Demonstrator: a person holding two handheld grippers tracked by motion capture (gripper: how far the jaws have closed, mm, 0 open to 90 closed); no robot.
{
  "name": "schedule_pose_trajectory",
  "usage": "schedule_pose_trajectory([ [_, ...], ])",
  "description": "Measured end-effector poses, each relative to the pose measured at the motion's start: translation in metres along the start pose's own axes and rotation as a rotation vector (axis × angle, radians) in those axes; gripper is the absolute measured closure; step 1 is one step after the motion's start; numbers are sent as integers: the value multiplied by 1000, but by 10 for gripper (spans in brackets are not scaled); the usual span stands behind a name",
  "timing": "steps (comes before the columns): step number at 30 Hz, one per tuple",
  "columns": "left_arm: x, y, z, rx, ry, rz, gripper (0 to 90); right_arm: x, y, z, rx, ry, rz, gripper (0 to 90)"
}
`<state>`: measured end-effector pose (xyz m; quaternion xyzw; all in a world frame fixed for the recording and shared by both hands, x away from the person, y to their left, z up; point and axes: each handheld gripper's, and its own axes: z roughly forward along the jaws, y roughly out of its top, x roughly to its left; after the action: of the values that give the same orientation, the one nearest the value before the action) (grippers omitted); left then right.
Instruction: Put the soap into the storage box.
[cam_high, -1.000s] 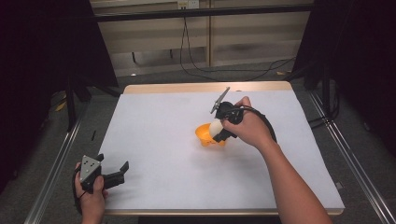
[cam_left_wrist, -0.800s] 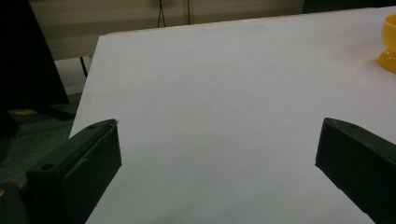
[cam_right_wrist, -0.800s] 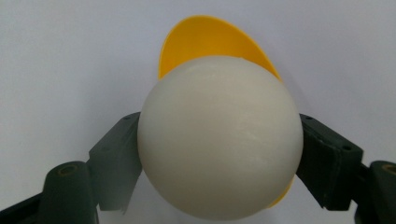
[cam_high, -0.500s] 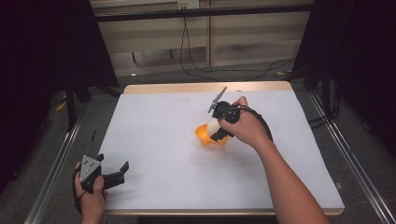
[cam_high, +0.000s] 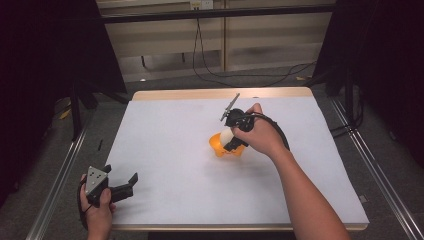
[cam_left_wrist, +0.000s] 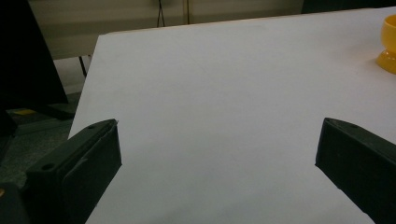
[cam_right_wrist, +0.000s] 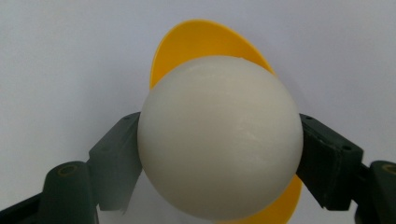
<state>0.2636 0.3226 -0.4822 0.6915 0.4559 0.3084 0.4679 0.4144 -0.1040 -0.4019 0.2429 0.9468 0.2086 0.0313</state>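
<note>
A white egg (cam_right_wrist: 219, 140) sits between the jaws of my right gripper (cam_right_wrist: 219, 158), which is shut on it. Right behind and below the egg is a small yellow egg cup (cam_right_wrist: 210, 42); whether they touch I cannot tell. In the high view the egg (cam_high: 227, 135) and right gripper (cam_high: 231, 141) hang just over the yellow cup (cam_high: 219, 145) near the middle of the white table (cam_high: 170, 150). My left gripper (cam_high: 121, 188) rests open at the table's front left corner, nothing between its jaws. From the left gripper (cam_left_wrist: 219, 154) view the yellow cup (cam_left_wrist: 388, 44) stands far off at the right edge.
The table's wooden front edge (cam_high: 210, 227) and far edge (cam_high: 220, 93) frame the white sheet. Metal rails (cam_high: 372, 175) run along both sides. Cables (cam_high: 260, 75) lie on the floor beyond the table.
The right gripper with the egg has shifted only slightly over the cup. The left gripper has not moved.
</note>
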Motion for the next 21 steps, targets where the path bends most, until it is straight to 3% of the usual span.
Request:
schedule_pose_trajectory([
  [21, 1, 0, 0, 4, -2, 8, 0, -5, 0, 5, 13, -8, -4, 223],
])
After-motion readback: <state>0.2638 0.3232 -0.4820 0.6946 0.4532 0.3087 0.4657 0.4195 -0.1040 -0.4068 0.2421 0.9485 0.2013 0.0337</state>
